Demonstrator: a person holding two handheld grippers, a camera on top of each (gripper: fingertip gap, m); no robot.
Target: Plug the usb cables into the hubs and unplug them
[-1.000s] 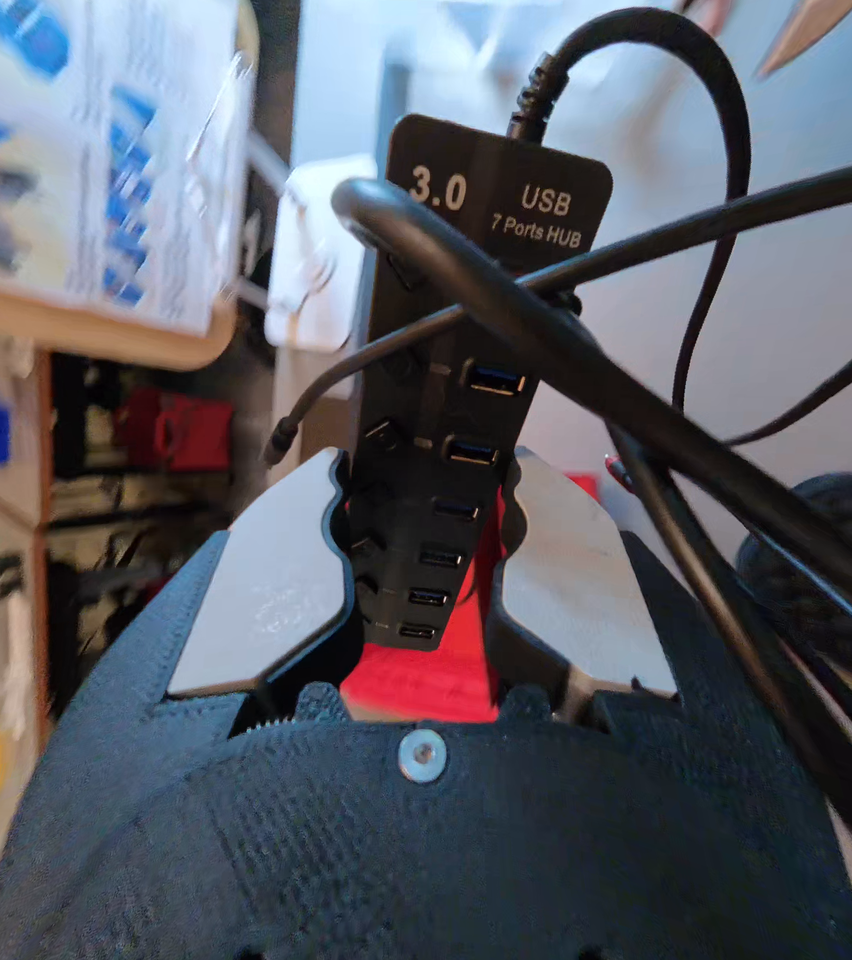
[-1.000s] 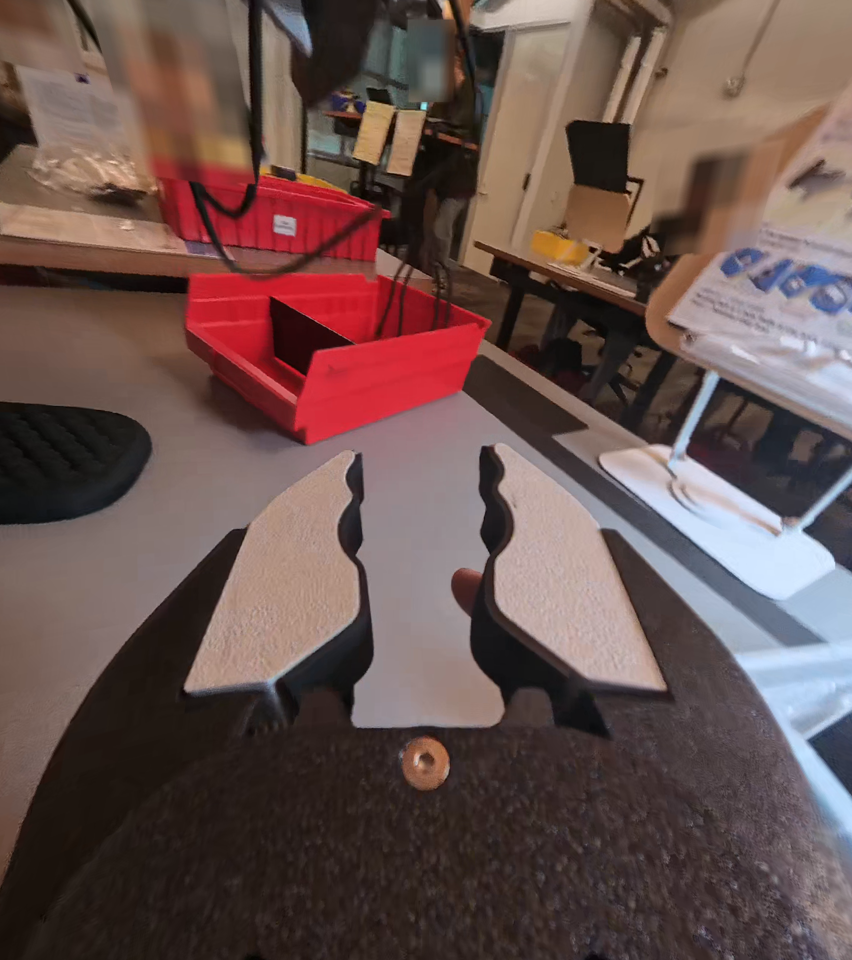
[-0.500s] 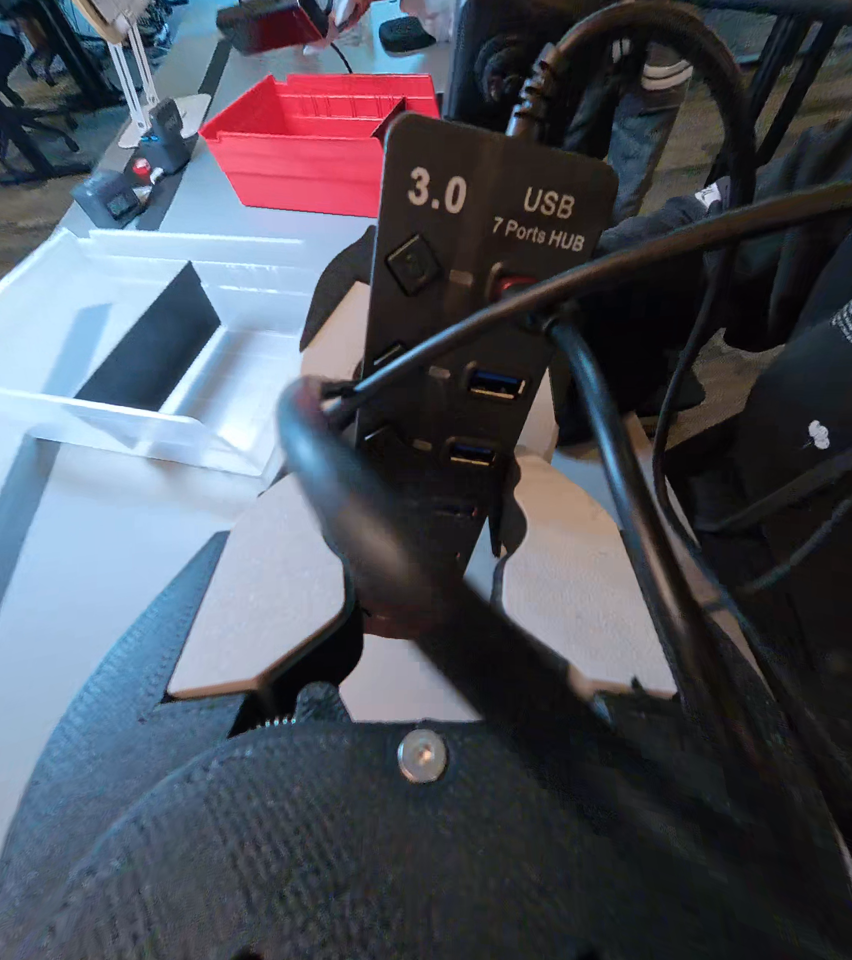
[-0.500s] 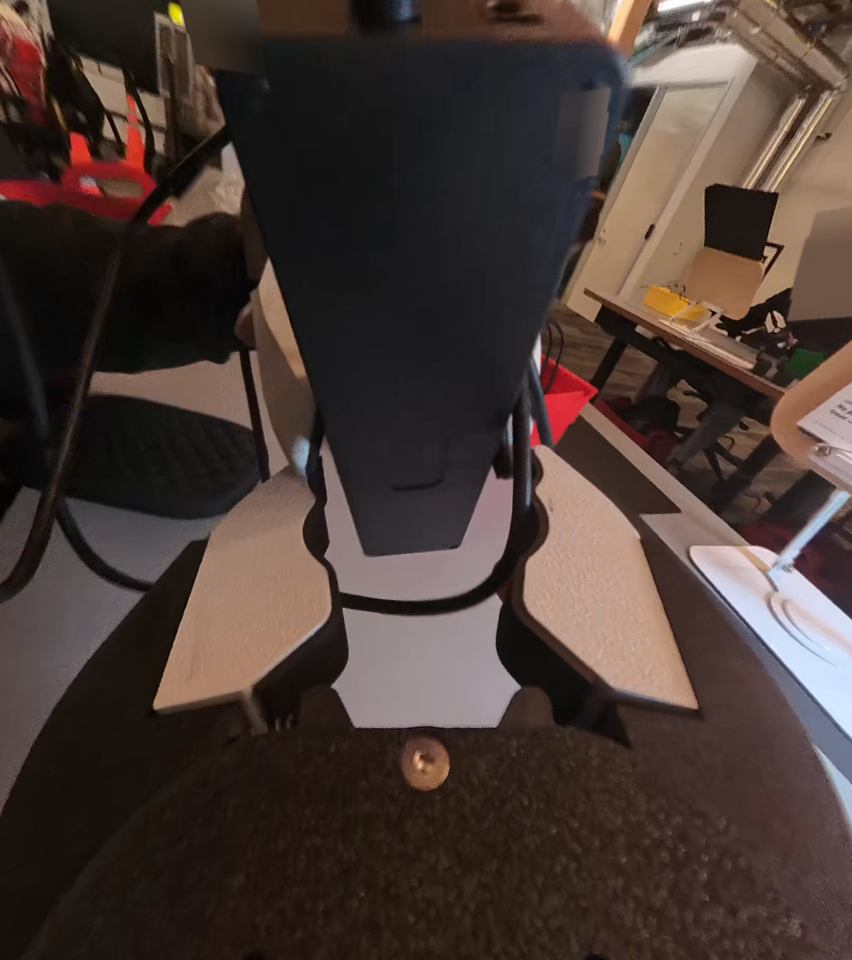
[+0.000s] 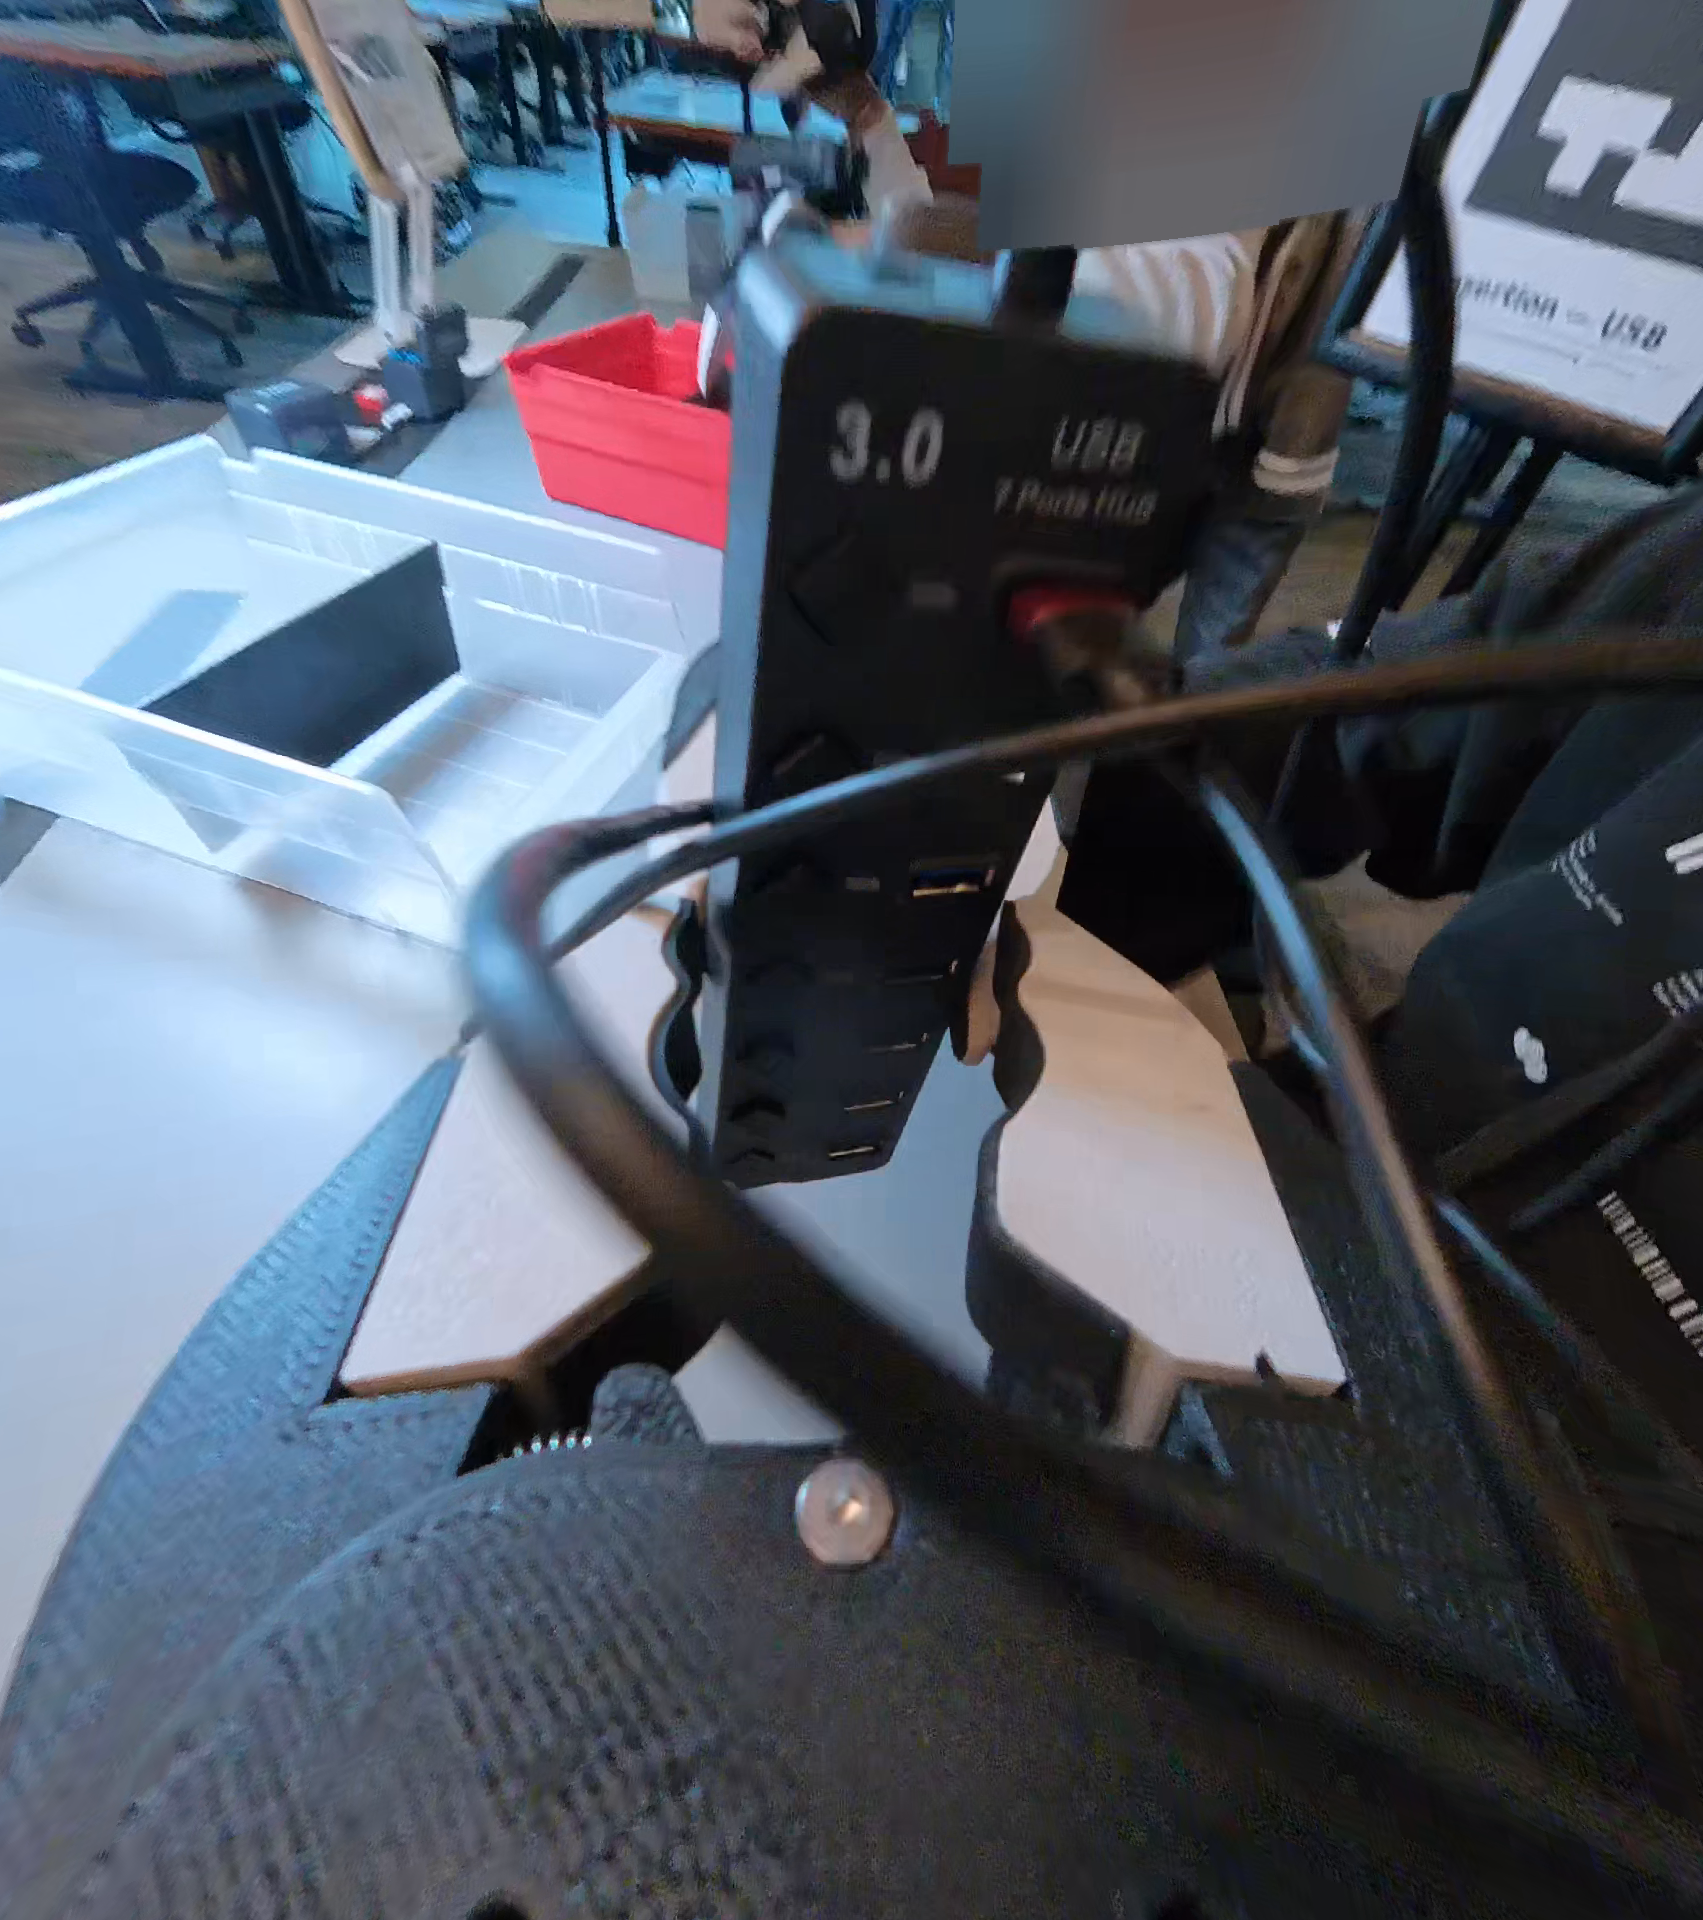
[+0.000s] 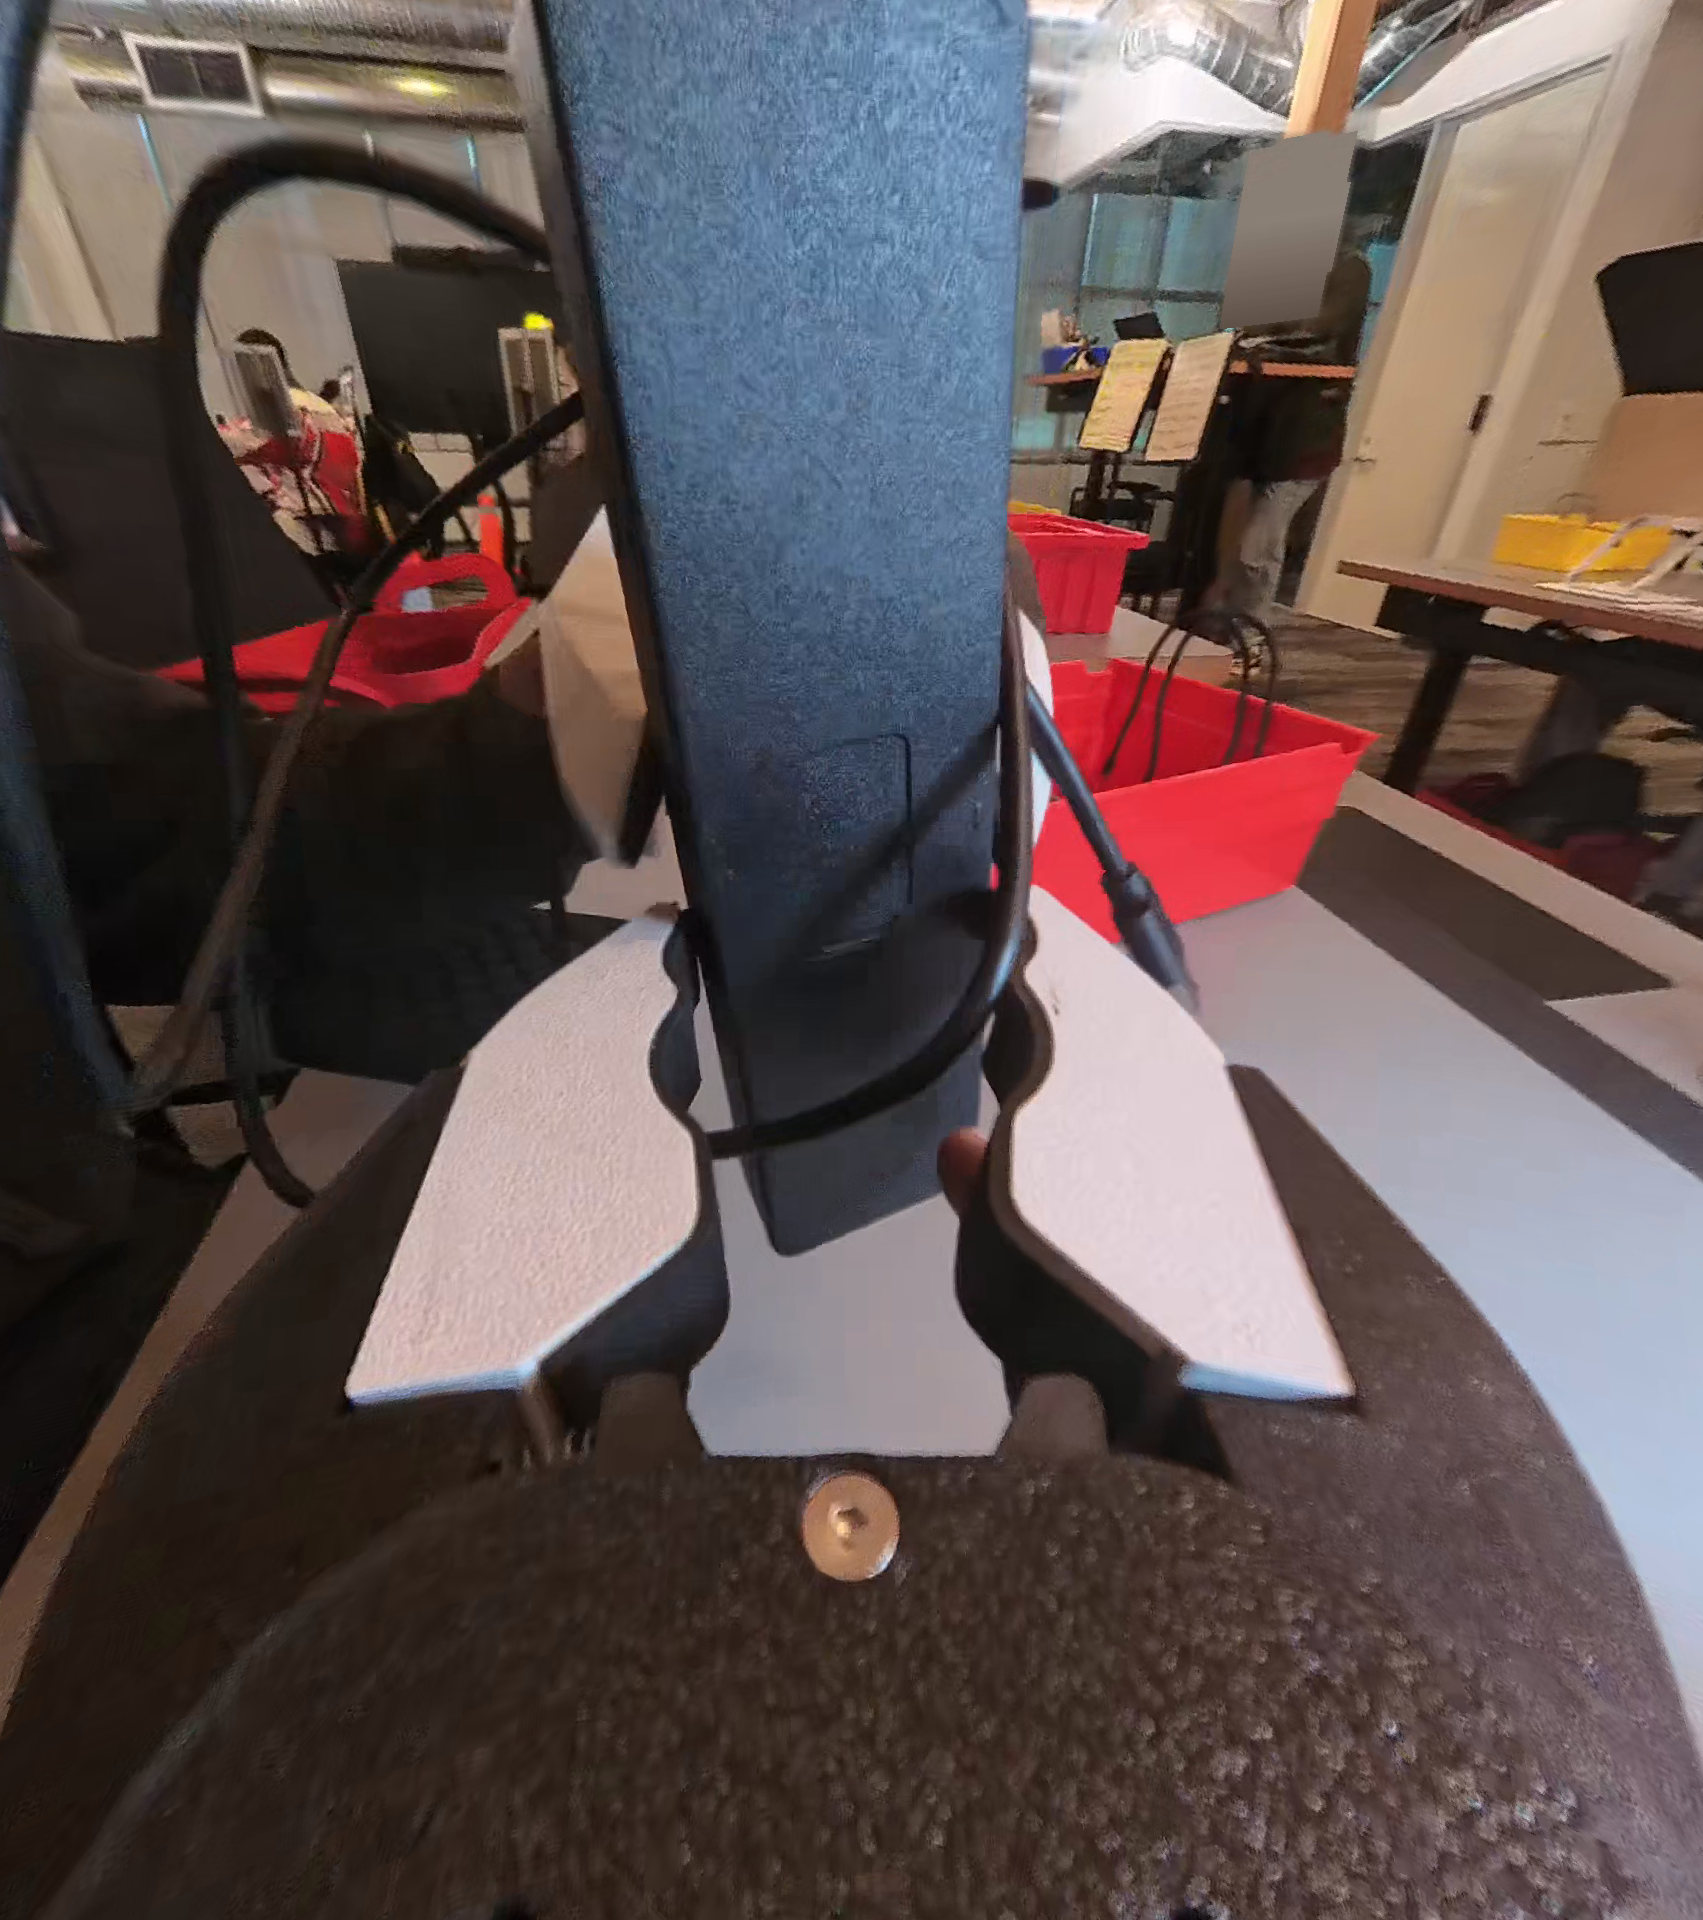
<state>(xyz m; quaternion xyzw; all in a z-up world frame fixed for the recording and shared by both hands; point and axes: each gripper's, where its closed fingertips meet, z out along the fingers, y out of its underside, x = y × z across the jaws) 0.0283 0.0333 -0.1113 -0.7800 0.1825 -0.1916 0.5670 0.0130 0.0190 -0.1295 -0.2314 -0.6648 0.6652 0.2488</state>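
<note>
A black seven-port USB hub [image 5: 930, 623] stands upright, its lower end between the fingers of my left gripper [image 5: 842, 997], which is shut on it. A red-tipped plug [image 5: 1065, 613] sits in its top port. A thick black cable [image 5: 556, 1039] loops across the front. The right wrist view shows the hub's plain back [image 6: 805, 520]. My right gripper [image 6: 852, 997] is shut on the same lower end from the opposite side, with a thin black cable [image 6: 930, 1049] caught against its right finger. A loose cable plug [image 6: 1148, 925] hangs to the right.
A white bin [image 5: 307, 810] with a black divider lies on the grey table [image 5: 151, 1091] to the left. A red bin [image 5: 618, 436] sits behind the hub and also shows in the right wrist view [image 6: 1221, 810]. A person's dark sleeve [image 5: 1605, 1039] and a marker board [image 5: 1605, 156] are on the right. Both grippers' tips are close together, under 4 cm apart.
My right gripper came up behind the hub with its jaws wide and has narrowed onto its lower end. My left gripper kept its hold while the hub swung round.
</note>
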